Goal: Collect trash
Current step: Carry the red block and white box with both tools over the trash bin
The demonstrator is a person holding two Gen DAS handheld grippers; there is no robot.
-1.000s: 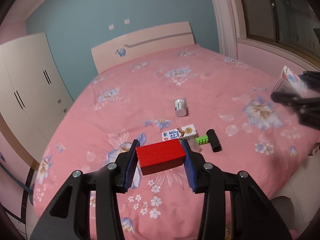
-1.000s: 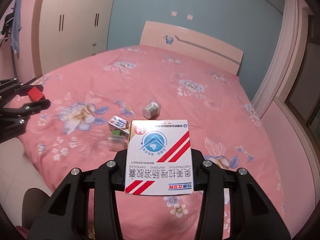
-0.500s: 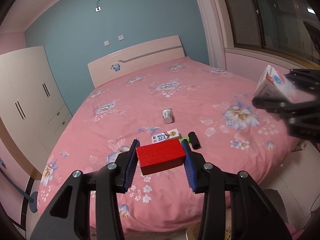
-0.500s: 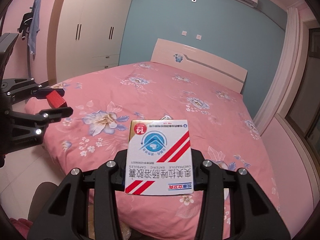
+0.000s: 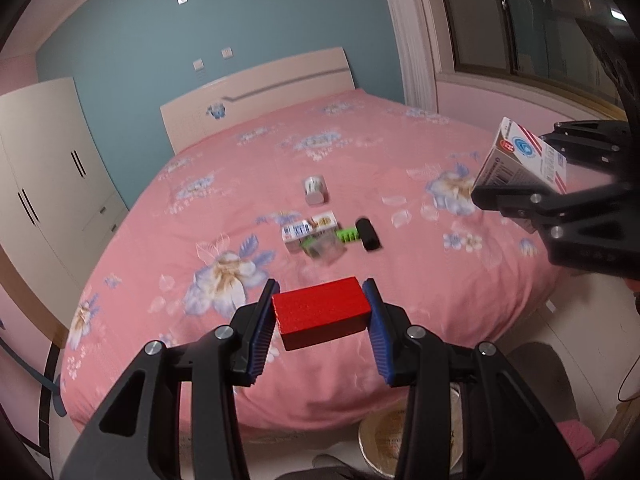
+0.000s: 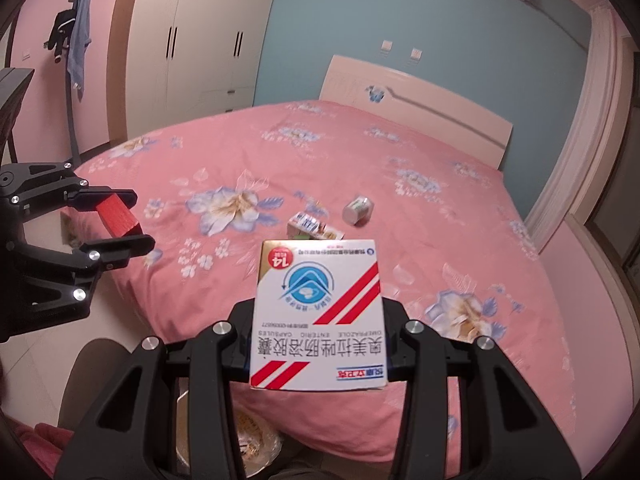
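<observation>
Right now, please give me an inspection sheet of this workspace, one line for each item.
Surface: pink floral bed sheet, mostly bare.
Job's things: red rectangular block and white medicine carton with red stripes, both held.
Clutter: small silver can, printed cartons, green toothed piece, black cylinder on the bed.
Grippers: left hand-held gripper shut on the block; right hand-held gripper shut on the carton.
Cables: nothing seen.
Surroundings: white wardrobe, round bin on the floor.

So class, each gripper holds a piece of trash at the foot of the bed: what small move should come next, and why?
Probably lower both over the bin below: the left gripper clamps a red block, the right gripper a medicine box.
</observation>
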